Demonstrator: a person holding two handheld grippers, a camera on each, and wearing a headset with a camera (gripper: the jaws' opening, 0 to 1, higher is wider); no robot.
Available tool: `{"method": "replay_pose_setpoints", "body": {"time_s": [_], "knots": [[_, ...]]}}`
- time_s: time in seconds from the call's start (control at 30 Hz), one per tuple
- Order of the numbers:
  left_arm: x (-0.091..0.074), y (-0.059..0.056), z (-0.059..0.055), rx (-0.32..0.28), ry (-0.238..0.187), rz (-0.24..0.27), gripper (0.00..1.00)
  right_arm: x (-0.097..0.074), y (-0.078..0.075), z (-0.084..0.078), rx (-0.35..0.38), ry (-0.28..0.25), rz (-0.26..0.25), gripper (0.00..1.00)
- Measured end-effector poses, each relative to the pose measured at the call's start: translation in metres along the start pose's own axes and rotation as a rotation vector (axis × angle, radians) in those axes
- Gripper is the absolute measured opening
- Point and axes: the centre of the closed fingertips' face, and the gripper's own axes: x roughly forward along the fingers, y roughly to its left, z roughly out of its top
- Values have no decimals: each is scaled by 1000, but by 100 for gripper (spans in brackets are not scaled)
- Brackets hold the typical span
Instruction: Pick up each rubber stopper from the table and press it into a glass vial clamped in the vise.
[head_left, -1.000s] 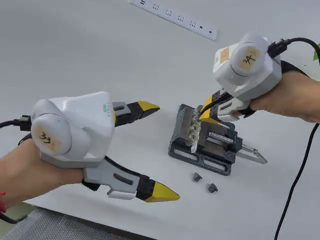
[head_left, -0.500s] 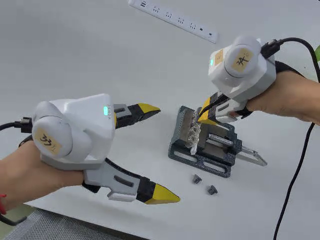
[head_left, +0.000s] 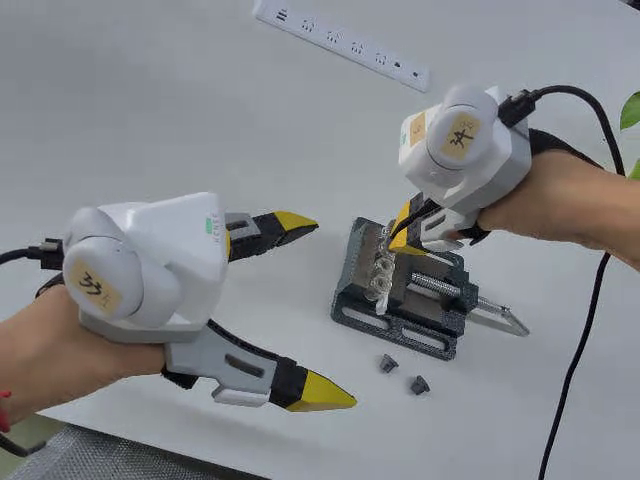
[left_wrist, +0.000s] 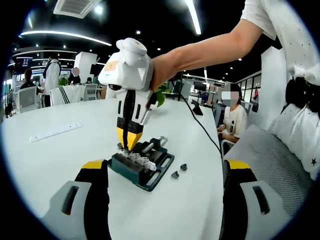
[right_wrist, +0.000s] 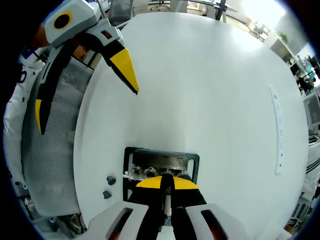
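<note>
Stickers first: the left gripper (head_left: 308, 308) has a handwritten "33" on its round end cap. The right gripper (head_left: 400, 240) has one too, though I can't read its number for sure. The left's fingers are spread wide and hold nothing, hovering at 9 o'clock from the vise (head_left: 400, 310).

The right gripper points down over the vise, yellow fingertips pressed together just above the row of glass vials (head_left: 382, 270) clamped in it. Whether a stopper is pinched between them, I cannot tell.

Two dark rubber stoppers (head_left: 388, 363) lie loose on the white table (head_left: 150, 120) at 5 o'clock from the vise, close together and near its base. A white power strip (head_left: 340, 42) lies at 12 o'clock, well apart from the vise.

The left gripper view looks across the table at an open office: ceiling light strips, chairs and people at other tables. The right gripper view looks straight down on the vials, with a grey mesh chair (right_wrist: 55, 135) past the table edge at 9 o'clock.
</note>
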Motion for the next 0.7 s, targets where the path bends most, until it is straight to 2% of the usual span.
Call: {"method": "replay_pose_setpoints", "body": {"time_s": [0.1, 0.13, 0.2, 0.27, 0.33, 0.37, 0.7], "knots": [[0, -3, 2, 5, 6, -7, 95, -2, 2, 1, -6, 8, 3, 1], [0, -4, 1, 5, 12, -8, 95, -3, 2, 0, 17, 21, 1, 1], [0, -5, 1, 10, 19, -7, 95, -3, 0, 1, -1, 20, 5, 1], [-1, -6, 2, 12, 24, -5, 95, -3, 2, 0, 11, 16, 3, 1], [-2, -6, 1, 13, 29, -3, 95, -3, 2, 0, 5, 6, 1, 2], [-2, -7, 1, 15, 35, -2, 95, -3, 2, 0, 40, -8, -2, 2], [-3, -12, 5, 21, 43, 0, 95, -3, 0, 0, 89, -83, -23, 2]]}}
